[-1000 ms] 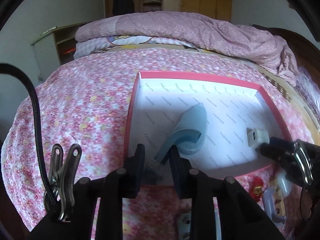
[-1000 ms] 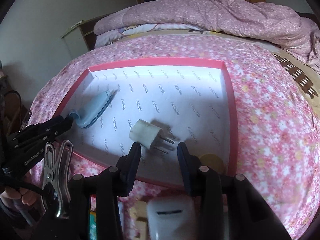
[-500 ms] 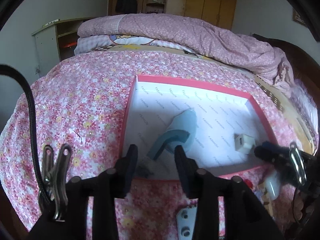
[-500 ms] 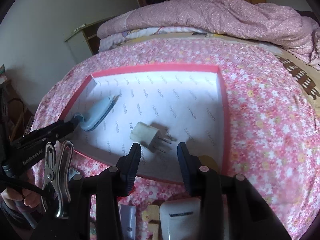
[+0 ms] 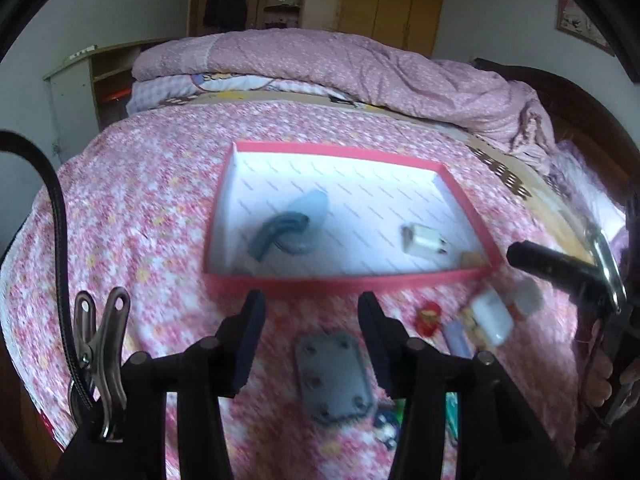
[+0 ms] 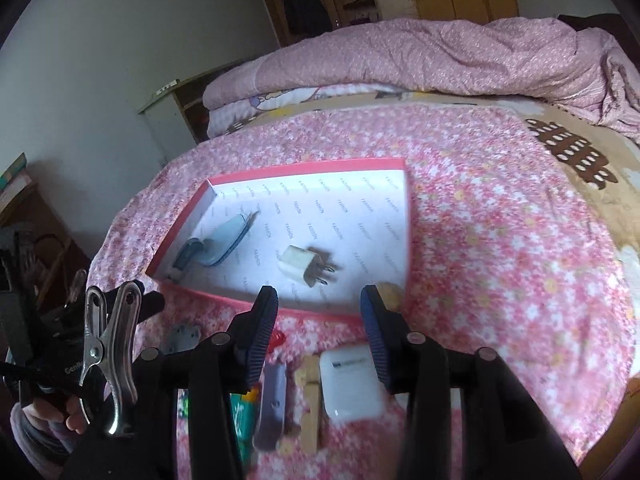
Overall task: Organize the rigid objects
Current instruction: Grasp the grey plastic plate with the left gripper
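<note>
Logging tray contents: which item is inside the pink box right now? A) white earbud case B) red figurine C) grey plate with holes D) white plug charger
D: the white plug charger lies inside the pink box, beside the blue tool; the grey plate and earbud case sit on the bedspread in front of it.

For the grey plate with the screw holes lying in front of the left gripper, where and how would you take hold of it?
The grey plate lies flat on the flowered bedspread, long axis pointing away from the open left gripper. I would probably come straight down and close across its two long edges near the middle. It looks thin, so the fingertips would likely have to press into the soft cover to catch those edges.
</note>
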`<state>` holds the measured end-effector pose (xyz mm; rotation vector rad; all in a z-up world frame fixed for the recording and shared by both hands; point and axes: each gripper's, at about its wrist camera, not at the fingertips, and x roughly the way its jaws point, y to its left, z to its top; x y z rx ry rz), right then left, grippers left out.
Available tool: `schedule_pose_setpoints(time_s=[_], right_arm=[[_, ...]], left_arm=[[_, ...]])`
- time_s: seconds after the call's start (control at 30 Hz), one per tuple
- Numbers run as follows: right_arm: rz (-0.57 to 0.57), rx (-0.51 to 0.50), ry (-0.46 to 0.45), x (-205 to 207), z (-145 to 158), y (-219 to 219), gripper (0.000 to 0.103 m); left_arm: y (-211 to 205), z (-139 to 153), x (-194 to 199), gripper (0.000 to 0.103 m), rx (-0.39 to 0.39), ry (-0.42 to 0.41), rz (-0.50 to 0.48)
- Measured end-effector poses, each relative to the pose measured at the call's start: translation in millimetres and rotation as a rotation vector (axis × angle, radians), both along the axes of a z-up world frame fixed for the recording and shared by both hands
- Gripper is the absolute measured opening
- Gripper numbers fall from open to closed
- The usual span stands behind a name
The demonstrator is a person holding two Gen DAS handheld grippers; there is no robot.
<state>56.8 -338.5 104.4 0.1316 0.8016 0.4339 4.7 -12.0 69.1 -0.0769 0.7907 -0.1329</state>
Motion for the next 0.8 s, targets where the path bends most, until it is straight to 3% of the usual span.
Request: schedule_pose_setpoints(time_s=[0.3, 0.8], right_arm=[[-0.042, 0.039, 0.027, -32.8, -12.6, -24.8, 0.044], [-0.045, -0.047, 0.043, -73.6, -44.2, -40.8, 0.044]], left_arm=[[-15.6, -15.4, -19.6, 0.05, 0.017, 0.048, -0.048], [-24.7, -40.1, -20.5, 0.05, 0.07, 0.095, -0.041]])
